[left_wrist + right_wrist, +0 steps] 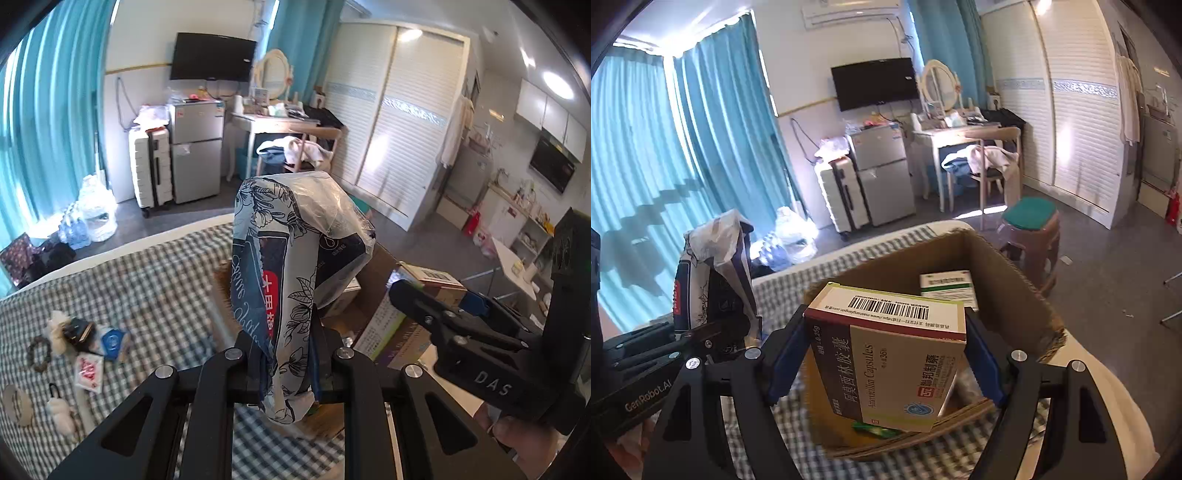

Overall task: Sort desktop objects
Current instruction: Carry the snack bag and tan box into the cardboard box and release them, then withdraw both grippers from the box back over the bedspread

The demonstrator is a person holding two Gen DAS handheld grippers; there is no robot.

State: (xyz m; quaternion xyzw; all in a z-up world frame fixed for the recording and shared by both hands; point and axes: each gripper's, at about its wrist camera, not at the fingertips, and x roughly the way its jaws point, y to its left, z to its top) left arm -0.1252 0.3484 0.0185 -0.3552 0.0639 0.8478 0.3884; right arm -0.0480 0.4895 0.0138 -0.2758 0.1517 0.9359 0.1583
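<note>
Checked bedspread [155, 280], left claw [286, 354] pinching floral packet [280, 273], right claw [886, 354] clamping capsule box [897, 354] over carton [1008, 280]

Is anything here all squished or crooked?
Yes. The soft patterned packet in the left gripper is pinched thin and its top flops over. The medicine box in the right gripper sits tilted above the cardboard box.

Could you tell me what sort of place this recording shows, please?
Probably a studio flat: a checked bed cover underfoot, a wall television above a small fridge, and sliding wardrobe doors.
</note>
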